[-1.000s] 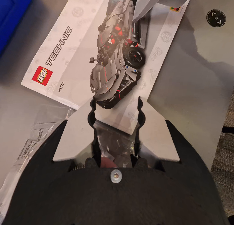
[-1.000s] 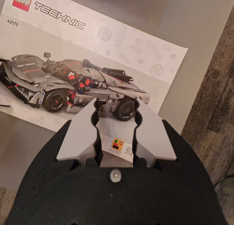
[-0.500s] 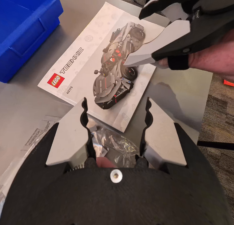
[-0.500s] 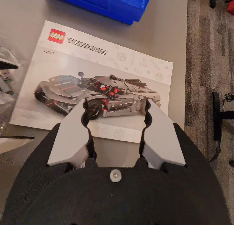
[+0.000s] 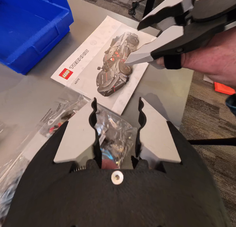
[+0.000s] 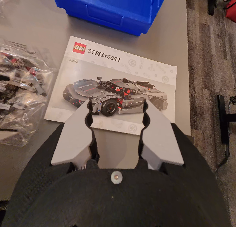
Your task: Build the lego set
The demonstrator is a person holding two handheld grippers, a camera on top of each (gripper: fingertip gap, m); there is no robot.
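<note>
Hovering with jaws wide, left gripper (image 5: 116, 103) and right gripper (image 6: 116, 103), one instruction booklet (image 6: 127, 72), one blue bin (image 6: 108, 9), several parts bags (image 6: 19, 92)

Blue bin (image 6: 108, 9), white booklet (image 6: 127, 62) (grey car)

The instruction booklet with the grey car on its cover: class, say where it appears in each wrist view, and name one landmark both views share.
Left wrist view: instruction booklet lies centre, turned diagonally, just beyond the open left gripper.
Right wrist view: the booklet lies centre, nearly square-on, behind the open right gripper.
Shared landmark: the blue bin on the table just past the booklet's logo edge.
</note>
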